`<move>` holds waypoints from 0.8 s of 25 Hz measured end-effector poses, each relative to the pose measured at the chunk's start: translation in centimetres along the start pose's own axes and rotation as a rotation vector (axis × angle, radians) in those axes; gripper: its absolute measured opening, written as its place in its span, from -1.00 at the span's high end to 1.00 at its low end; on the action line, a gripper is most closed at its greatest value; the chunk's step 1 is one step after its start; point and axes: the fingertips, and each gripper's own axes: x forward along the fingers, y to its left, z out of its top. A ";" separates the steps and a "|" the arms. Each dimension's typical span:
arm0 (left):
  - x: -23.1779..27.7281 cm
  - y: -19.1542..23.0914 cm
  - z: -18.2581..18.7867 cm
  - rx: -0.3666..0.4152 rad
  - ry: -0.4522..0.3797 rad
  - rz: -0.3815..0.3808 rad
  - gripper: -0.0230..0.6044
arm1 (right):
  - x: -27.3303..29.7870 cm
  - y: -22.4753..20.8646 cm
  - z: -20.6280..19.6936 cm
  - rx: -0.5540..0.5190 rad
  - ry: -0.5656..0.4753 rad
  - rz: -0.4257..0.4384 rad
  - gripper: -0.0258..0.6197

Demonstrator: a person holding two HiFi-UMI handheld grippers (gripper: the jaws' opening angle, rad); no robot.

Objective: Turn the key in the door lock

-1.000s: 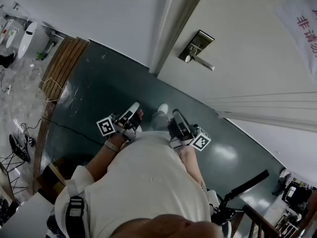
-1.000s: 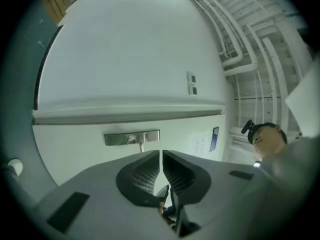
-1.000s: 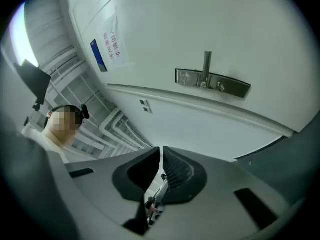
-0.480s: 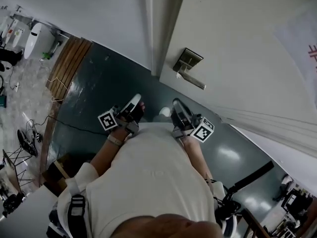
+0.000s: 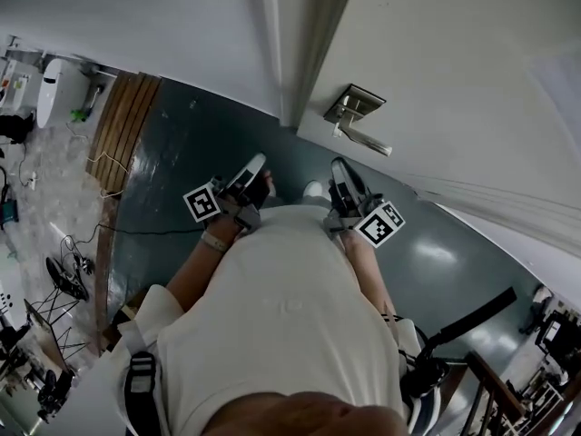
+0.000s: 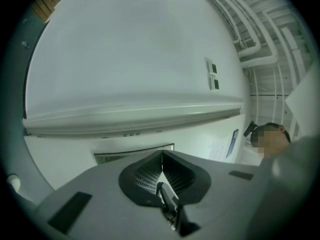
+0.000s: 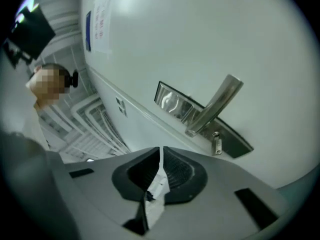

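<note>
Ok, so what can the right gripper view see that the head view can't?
Only the right gripper view shows the little key hanging in the lock plate, and the right gripper with its jaws closed together. Only the head view shows the left gripper, the person's white shirt, the dark floor and the wooden strip. Both show the white door and its silver door handle.

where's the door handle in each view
Head view: door handle upper centre-right, on the white door.
Left gripper view: not in it.
Right gripper view: right of centre, lever slanting upward.
Shared landmark: the metal lock plate behind the handle, also in the right gripper view.
</note>
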 end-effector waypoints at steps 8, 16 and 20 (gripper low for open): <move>-0.9 1.5 3.1 -0.016 0.027 0.017 0.90 | 0.6 -5.0 -1.5 -0.847 0.165 -0.490 0.80; -5.3 2.3 7.0 -0.023 -0.071 0.055 0.90 | 2.3 -9.7 -2.7 -1.356 0.361 -0.745 0.80; -7.3 3.0 8.3 -0.024 -0.122 0.073 0.90 | 3.1 -11.6 -3.7 -1.494 0.410 -0.767 0.80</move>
